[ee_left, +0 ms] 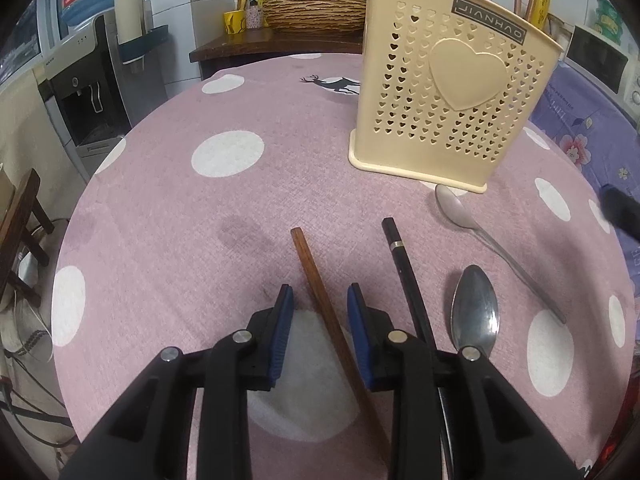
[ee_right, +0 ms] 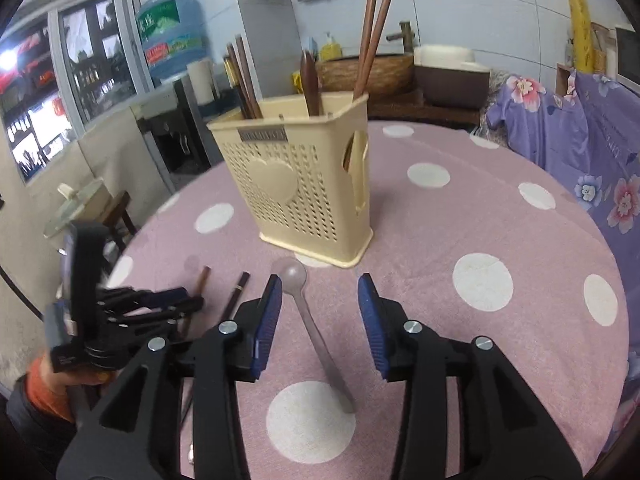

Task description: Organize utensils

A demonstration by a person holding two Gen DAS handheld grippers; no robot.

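Standing upright, cream heart-perforated utensil holder [ee_right: 296,184] with chopsticks [ee_right: 370,40].

Matt woven cloth [ee_left: 200,208] in pink, perforated smooth plastic holder [ee_left: 452,92], matt wooden chopstick [ee_left: 320,284], glossy black chopstick [ee_left: 404,272], shiny metal spoons [ee_left: 476,312], ribbed blue pads [ee_right: 266,320] on matt black plastic jaws.

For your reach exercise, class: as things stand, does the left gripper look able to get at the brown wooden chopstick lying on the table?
Probably yes: the left gripper is open with the brown wooden chopstick running between its pads, nothing covering it.
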